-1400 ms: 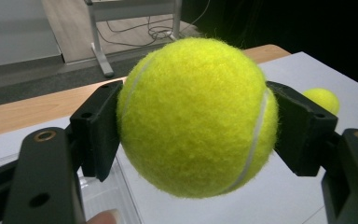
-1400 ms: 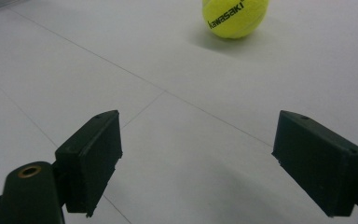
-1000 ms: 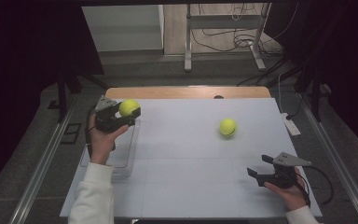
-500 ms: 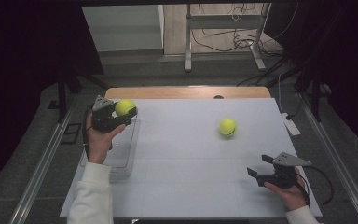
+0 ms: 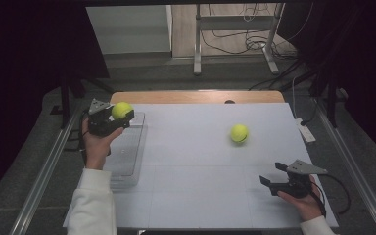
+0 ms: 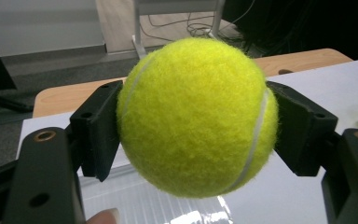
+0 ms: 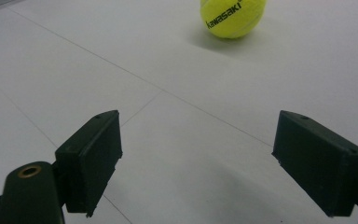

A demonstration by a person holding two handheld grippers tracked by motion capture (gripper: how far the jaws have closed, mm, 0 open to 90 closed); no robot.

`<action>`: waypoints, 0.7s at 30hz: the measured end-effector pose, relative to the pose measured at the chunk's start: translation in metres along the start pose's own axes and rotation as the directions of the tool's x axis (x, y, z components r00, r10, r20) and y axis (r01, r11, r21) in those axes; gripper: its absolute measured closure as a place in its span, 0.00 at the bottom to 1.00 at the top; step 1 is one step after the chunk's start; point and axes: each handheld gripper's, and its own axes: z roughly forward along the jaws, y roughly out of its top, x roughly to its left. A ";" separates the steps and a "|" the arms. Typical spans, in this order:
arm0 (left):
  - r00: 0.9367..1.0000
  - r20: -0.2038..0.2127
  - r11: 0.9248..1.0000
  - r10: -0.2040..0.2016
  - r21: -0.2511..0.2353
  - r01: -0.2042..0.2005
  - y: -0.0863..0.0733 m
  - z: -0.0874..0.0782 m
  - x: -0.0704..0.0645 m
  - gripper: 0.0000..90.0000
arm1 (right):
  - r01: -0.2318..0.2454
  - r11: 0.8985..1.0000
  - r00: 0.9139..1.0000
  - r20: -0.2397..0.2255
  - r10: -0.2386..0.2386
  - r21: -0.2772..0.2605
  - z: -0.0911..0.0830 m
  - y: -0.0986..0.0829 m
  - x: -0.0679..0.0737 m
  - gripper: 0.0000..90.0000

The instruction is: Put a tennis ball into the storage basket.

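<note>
High view counts two tennis balls and one clear bin [image 5: 129, 161]. Your right gripper [image 5: 273, 179], at five o'clock, rests with jaws spread. The free ball [image 5: 239, 133] lies at one o'clock. Your left gripper [image 5: 119, 115] clamps the held ball [image 5: 121, 109] at ten o'clock, shifted left since earlier.

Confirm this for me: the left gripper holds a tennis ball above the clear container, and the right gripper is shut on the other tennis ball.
Not quite. The right gripper is open and holds nothing: the right gripper view shows its jaws wide apart, with the other tennis ball lying free on the white table ahead. The rest stands: the left gripper holds a tennis ball above the clear container.
</note>
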 end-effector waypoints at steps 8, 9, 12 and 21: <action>1.000 -0.027 1.000 -0.008 0.015 0.008 -0.001 0.002 0.007 0.29 | -0.001 1.000 1.000 -0.002 0.001 0.003 0.000 0.000 0.000 0.18; 1.000 -0.028 1.000 -0.008 0.015 0.009 -0.001 0.002 0.008 0.29 | -0.002 1.000 1.000 -0.002 0.002 0.003 0.000 0.000 0.000 0.18; 0.999 -0.035 1.000 -0.013 0.019 0.014 -0.002 0.003 0.010 0.29 | -0.001 1.000 1.000 -0.002 0.001 0.001 0.000 0.000 0.000 0.18; 0.999 -0.048 0.999 -0.022 0.034 0.024 -0.004 0.005 0.016 0.29 | -0.001 1.000 1.000 -0.001 0.001 0.002 0.000 0.000 0.000 0.18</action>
